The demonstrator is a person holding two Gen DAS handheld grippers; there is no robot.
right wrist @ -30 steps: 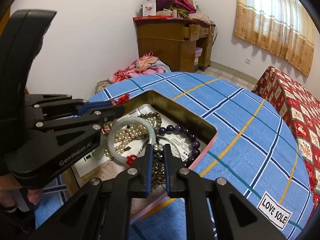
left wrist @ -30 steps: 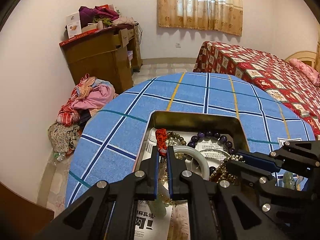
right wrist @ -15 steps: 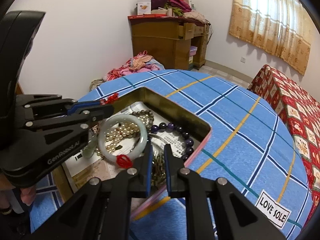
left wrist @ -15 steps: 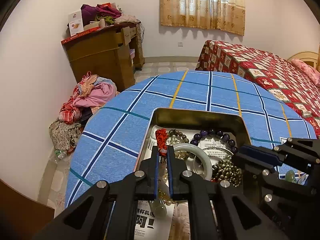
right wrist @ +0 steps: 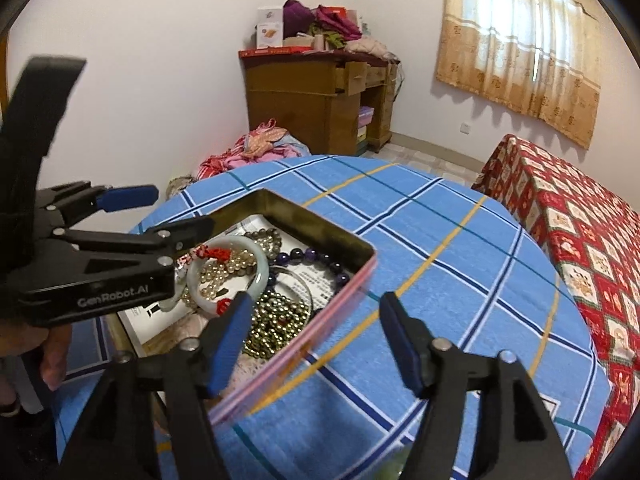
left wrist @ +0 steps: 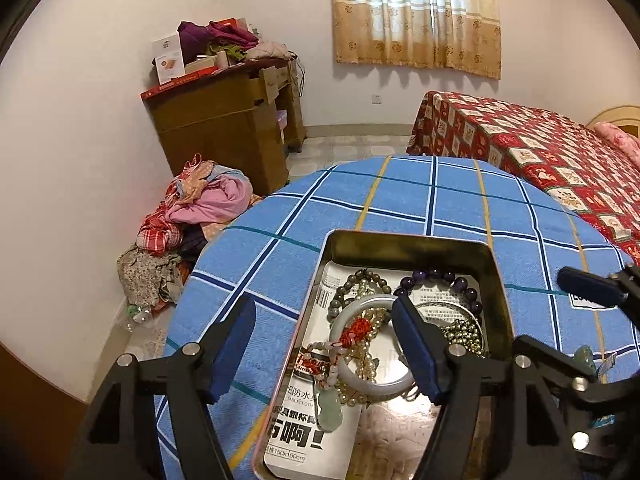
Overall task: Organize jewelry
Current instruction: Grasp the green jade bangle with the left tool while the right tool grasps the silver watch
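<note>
A brown wooden desk (left wrist: 224, 136) is seen against the white wall, its top heaped with clothes and boxes. A pile of pink and plaid laundry (left wrist: 192, 216) is noted on the floor beside it. A red patterned bedspread (left wrist: 540, 160) is seen below beige curtains (left wrist: 416, 12).

A round table (left wrist: 400, 208) fills the middle and lower part of the left wrist view. A tin (left wrist: 408, 242) sits on it at lower centre, lined with a printed sheet (left wrist: 304, 432). In the tin a bangle (left wrist: 348, 314) lies at centre, a knotted tassel (left wrist: 356, 328) across its left edge and a pendant (left wrist: 330, 410) below it. A bead bracelet (left wrist: 440, 276) lies behind the bangle at the tin's far right, a heap of small beads (left wrist: 464, 332) to the right. A desk (left wrist: 224, 136) stands at upper left against the wall, a clothes pile (left wrist: 200, 208) on the floor before it. A curtain (left wrist: 416, 12) hangs at top centre; a bed (left wrist: 540, 160) lies at right.
</note>
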